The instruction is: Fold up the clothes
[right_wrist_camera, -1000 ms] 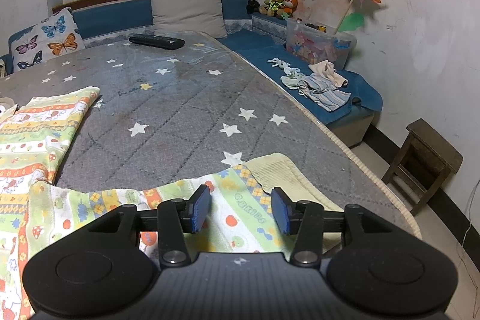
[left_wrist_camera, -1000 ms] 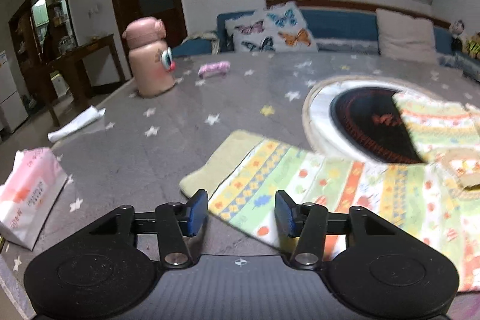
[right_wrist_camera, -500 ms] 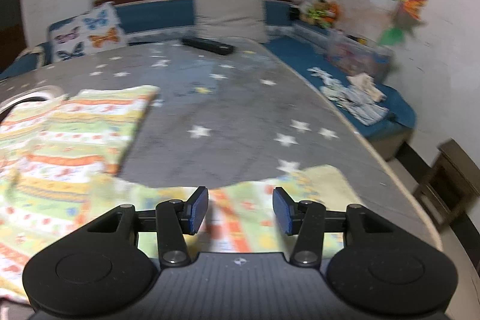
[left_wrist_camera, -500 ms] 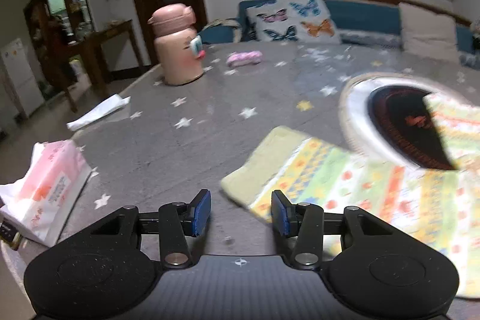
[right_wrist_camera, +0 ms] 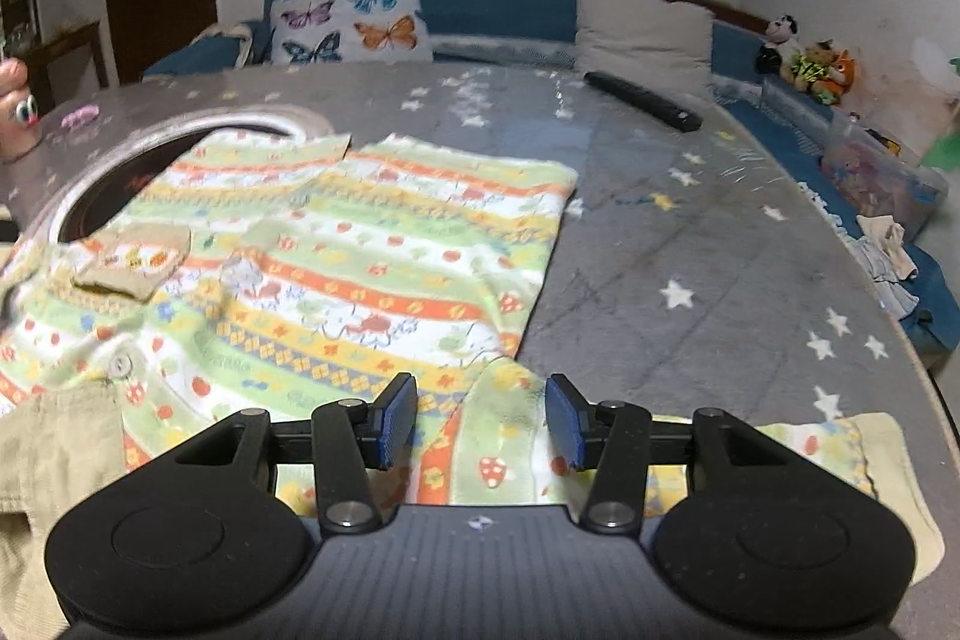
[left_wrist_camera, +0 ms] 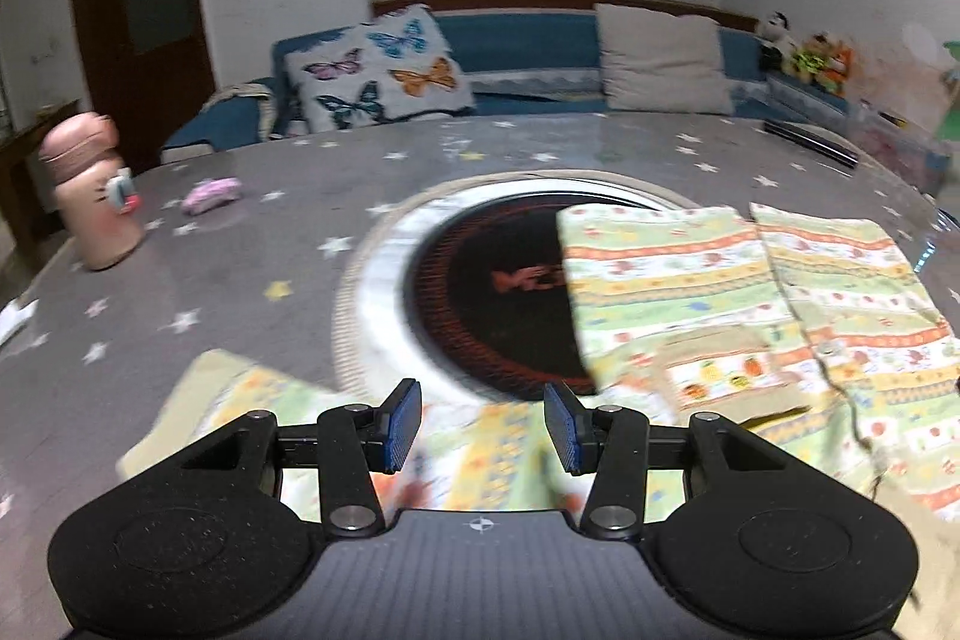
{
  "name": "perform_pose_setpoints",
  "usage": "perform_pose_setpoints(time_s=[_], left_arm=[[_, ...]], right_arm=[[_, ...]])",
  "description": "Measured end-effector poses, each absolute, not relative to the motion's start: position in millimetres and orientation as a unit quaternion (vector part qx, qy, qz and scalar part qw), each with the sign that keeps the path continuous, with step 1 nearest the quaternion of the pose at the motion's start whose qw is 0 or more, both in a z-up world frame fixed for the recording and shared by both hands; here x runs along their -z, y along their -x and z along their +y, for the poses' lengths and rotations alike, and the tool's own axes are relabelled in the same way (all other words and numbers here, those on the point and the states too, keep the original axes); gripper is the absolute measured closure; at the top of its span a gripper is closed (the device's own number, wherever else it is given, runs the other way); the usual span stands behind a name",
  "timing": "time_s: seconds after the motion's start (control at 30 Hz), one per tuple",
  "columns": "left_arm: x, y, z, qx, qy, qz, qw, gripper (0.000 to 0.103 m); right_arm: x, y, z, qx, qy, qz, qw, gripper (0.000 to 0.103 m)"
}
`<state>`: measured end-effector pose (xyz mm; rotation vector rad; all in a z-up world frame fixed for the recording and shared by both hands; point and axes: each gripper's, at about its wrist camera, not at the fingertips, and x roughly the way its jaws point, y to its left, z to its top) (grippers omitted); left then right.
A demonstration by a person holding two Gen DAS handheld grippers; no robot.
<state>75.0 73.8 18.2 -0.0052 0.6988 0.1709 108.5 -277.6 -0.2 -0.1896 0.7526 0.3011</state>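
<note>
Striped shirt lay flat mid-table | left gripper, right gripper gaped wide, empty | risk: sleeves bunching on pinch

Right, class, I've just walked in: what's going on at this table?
A person holding two grippers is folding a striped child's garment spread on the star-patterned table. The left gripper and right gripper are both open, each poised over a sleeve near the front edge. Neither grips cloth yet, and no fold is visible.
</note>
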Motion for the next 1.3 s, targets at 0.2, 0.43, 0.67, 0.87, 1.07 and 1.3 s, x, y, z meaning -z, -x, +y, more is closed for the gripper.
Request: perform_pose_setpoints(time_s=[0.2,0.43,0.67,0.87,1.07,1.3], left_arm=[[-11.6,-118.9,68.5,-0.074,-0.001,0.359,0.93,0.055],[-2.6,-165.3,69.5,-0.067,0.003,0.374,0.925,0.055],[5.5,-208.6,71.5,-0.05,0.018,0.38,0.923,0.055],[15.8,-229.6,69.4,-0.036,0.015,0.385,0.922,0.063],[18.0,-236.0,62.4,-0.015,-0.001,0.374,0.927,0.097],[19.5,-240.7,66.5,-0.04,-0.014,0.362,0.931,0.098]], right_arm=[[-2.1,-121.2,-284.3,-0.148,0.082,0.369,0.914,0.056],[-2.3,-172.2,-291.5,-0.131,0.05,0.372,0.918,0.062],[3.5,-226.6,-286.6,-0.127,0.029,0.376,0.917,0.069],[10.1,-251.0,-280.2,-0.124,0.037,0.379,0.916,0.078],[10.7,-261.7,-274.1,-0.131,0.041,0.38,0.915,0.094],[13.0,-275.5,-260.6,-0.138,0.052,0.374,0.916,0.096]])
